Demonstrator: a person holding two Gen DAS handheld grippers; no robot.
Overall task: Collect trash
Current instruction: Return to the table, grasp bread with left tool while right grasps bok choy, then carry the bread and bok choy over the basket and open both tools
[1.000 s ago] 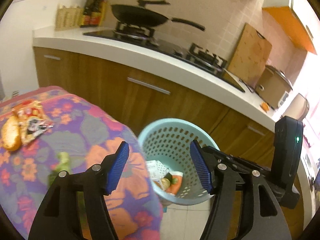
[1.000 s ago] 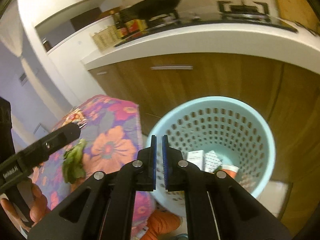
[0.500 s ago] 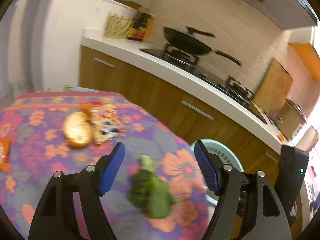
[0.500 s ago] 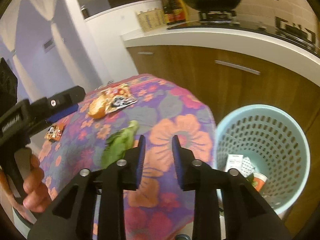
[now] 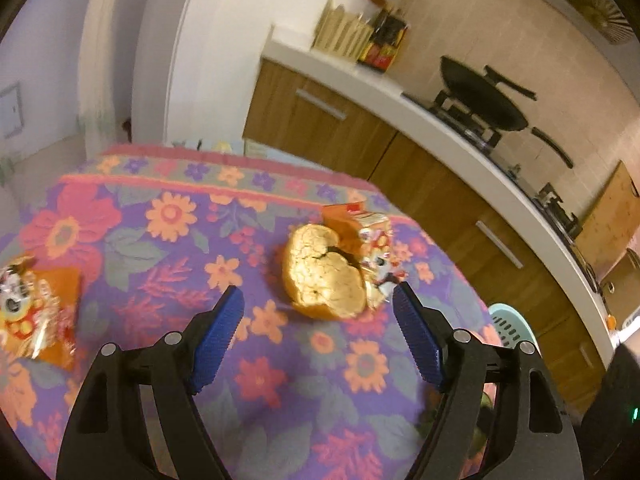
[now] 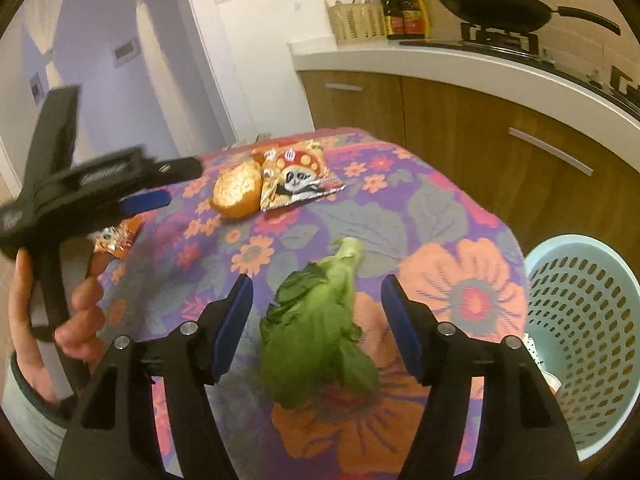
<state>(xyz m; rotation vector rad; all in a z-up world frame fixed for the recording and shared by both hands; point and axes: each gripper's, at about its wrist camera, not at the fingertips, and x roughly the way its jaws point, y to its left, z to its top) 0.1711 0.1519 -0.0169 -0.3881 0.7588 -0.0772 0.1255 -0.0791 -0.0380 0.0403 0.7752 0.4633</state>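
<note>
Overhead, floral tablecloth [image 6: 460,216] beside wooden kitchen cabinets [image 6: 472,140], white counter [image 6: 460,60].

You could read no text anywhere: the snack wrapper [image 6: 298,178] showed only a cartoon face, and the bottle labels [image 6: 406,20] on the counter stayed too blurred.
</note>
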